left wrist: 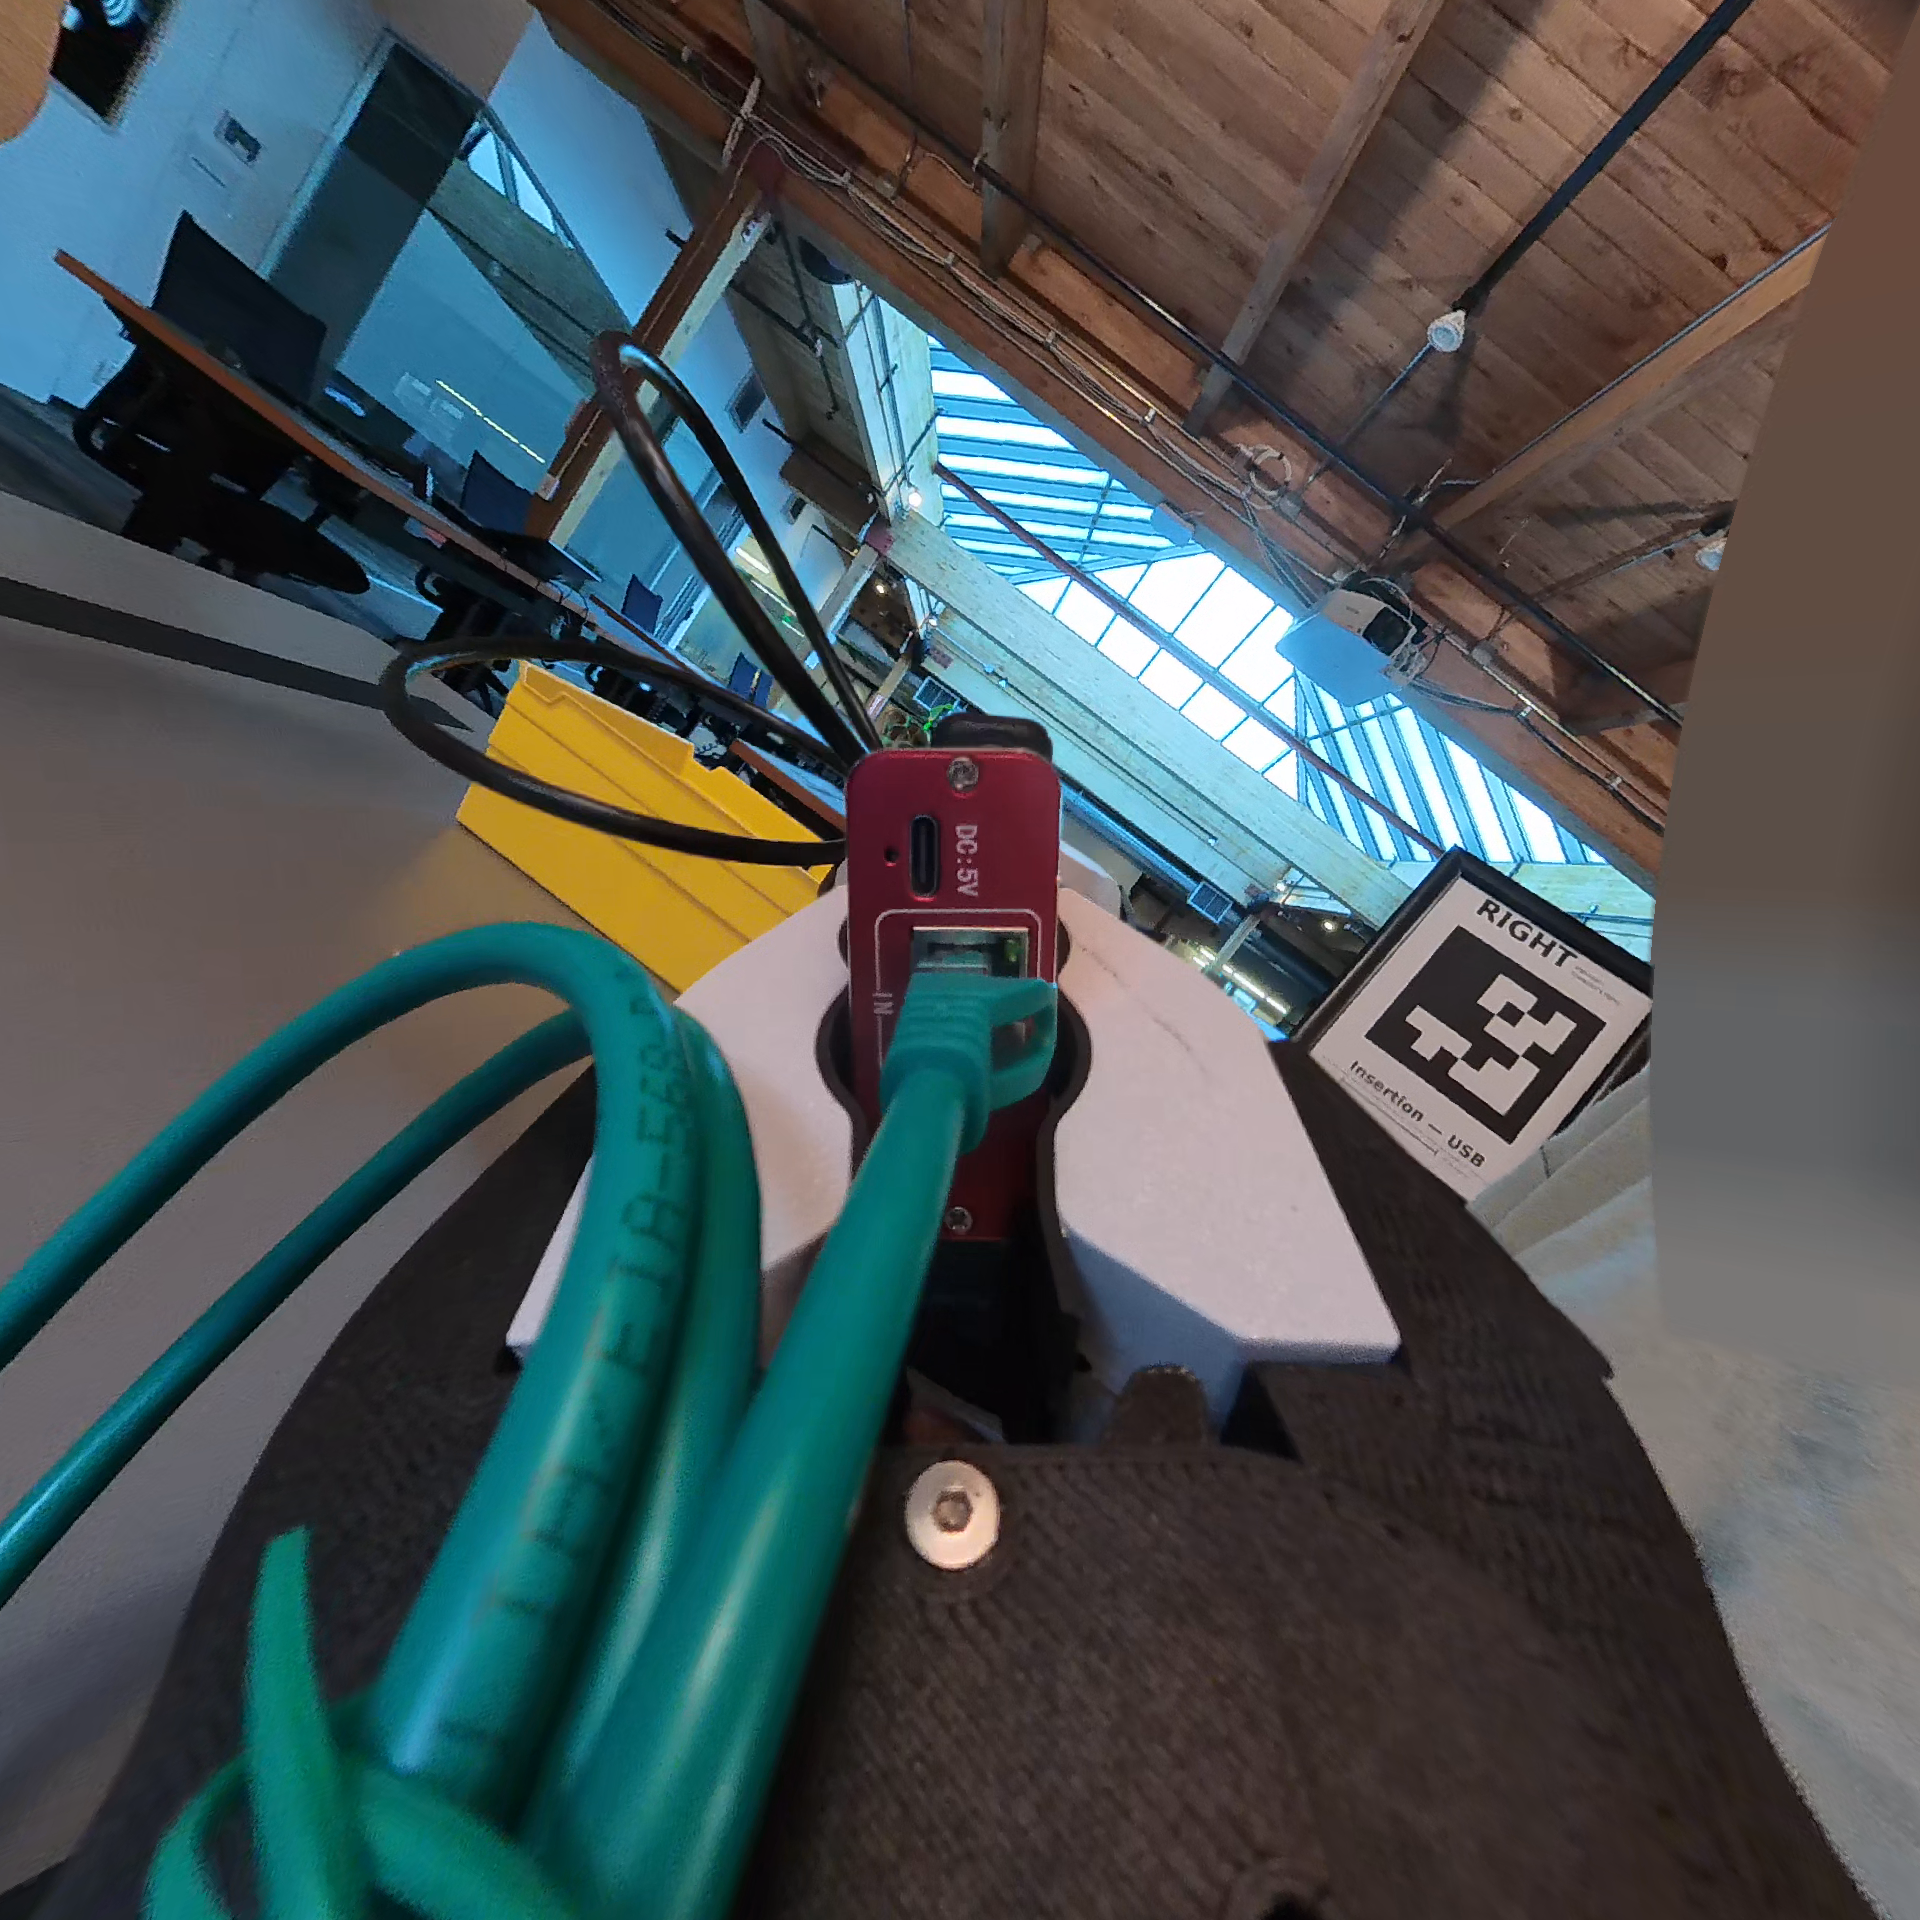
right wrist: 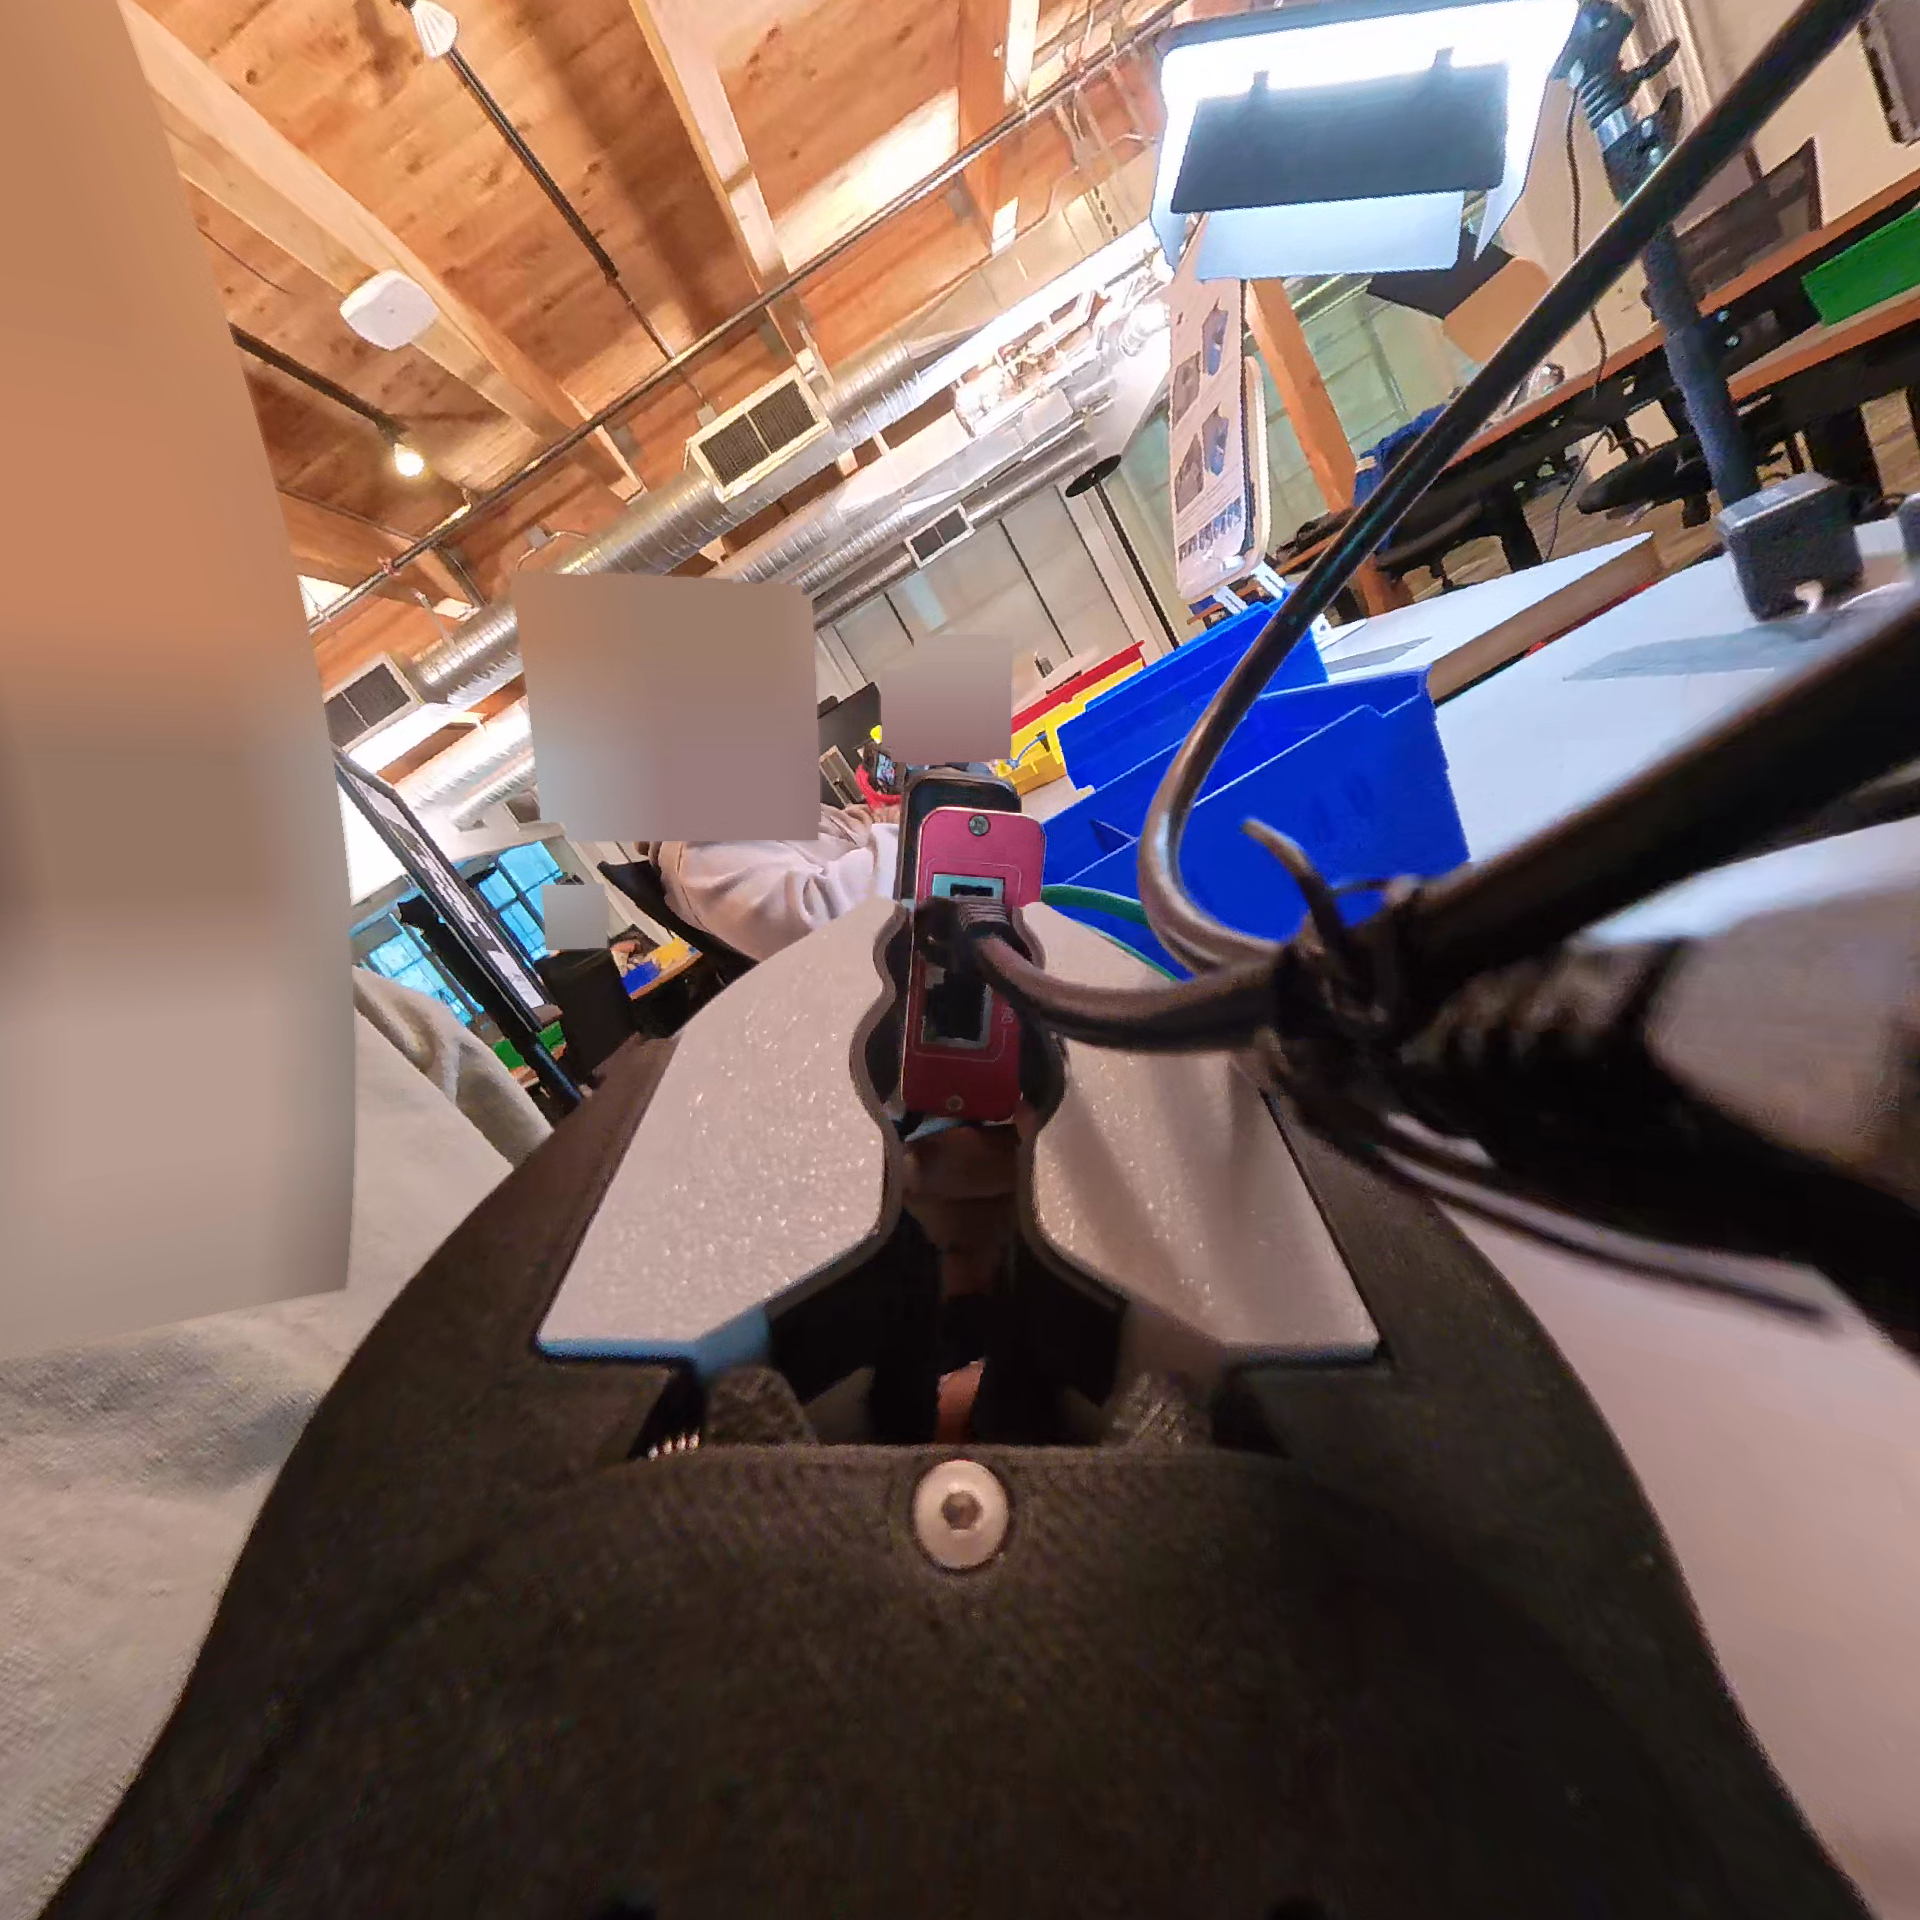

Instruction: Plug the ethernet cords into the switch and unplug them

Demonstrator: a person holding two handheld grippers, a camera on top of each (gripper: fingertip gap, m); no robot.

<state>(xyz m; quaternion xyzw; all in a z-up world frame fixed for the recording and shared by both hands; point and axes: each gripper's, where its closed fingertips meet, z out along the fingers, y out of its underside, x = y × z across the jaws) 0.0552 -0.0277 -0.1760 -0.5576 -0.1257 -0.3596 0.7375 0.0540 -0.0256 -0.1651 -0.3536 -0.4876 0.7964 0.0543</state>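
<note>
The red switch (left wrist: 951, 883) stands on end between my left gripper's (left wrist: 951, 935) white fingers (left wrist: 1174, 1143), which are shut on its sides. A green ethernet cord (left wrist: 644, 1247) is plugged into the port on this face by its green plug (left wrist: 956, 1029), and its slack coils over the left finger. In the right wrist view the switch's other face (right wrist: 961, 1070) sits between my right gripper's (right wrist: 961, 935) fingers (right wrist: 758, 1091), also shut on it. A black cord (right wrist: 1164, 831) is plugged into a port there, and the port below it is empty.
A yellow bin (left wrist: 623, 831) lies behind the switch on the grey table (left wrist: 208, 831). A framed marker sign (left wrist: 1486, 1029) stands at the right. Blue bins (right wrist: 1330, 790), a tied black cable bundle (right wrist: 1455, 987), a clamped pole (right wrist: 1787, 551) and a person in a light top (right wrist: 769, 894) are nearby. Only a small space, under 4 cm, lies between the two pairs of fingers.
</note>
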